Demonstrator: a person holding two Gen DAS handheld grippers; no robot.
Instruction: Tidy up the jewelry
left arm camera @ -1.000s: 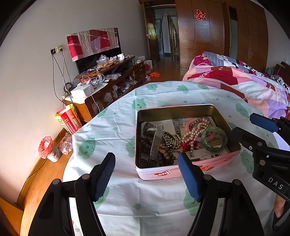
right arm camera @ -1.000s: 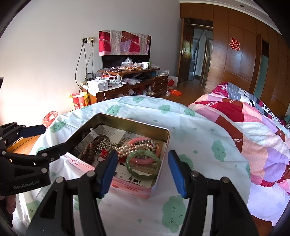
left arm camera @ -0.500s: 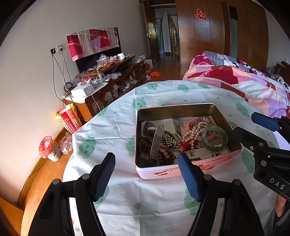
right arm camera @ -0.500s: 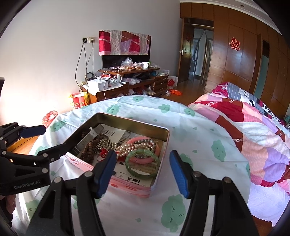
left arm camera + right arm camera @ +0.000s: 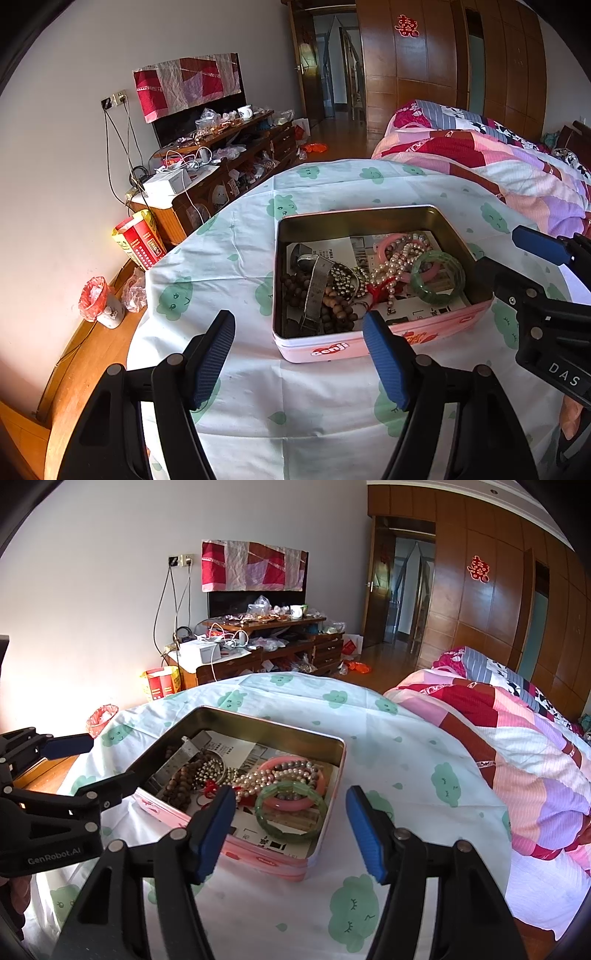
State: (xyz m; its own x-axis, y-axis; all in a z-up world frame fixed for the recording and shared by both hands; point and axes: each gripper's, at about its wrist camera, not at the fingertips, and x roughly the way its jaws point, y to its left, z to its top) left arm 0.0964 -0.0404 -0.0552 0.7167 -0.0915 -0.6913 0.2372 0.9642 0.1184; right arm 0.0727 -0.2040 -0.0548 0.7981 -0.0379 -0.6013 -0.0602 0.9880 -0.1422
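A pink tin box [image 5: 332, 345] [image 5: 258, 856] stands open on a table under a cloud-print cloth. It holds a green bangle [image 5: 437, 277] [image 5: 291, 814], a pink bangle [image 5: 291, 801], a pearl strand [image 5: 400, 260], brown wooden beads [image 5: 332, 306] and a metal watch band [image 5: 317, 288] on printed paper. My left gripper [image 5: 299, 354] is open and empty, just short of the box's near-left wall. My right gripper [image 5: 291, 829] is open and empty, over the box's near corner by the green bangle.
A bed with a patchwork quilt [image 5: 517, 746] lies to the right of the table. A cluttered wooden TV cabinet [image 5: 258, 642] stands against the far wall. A red carton [image 5: 140, 240] and a small bin [image 5: 99, 302] sit on the floor at the left.
The right gripper has opened slightly wider and drifted a little toward the box. The left gripper has barely moved.
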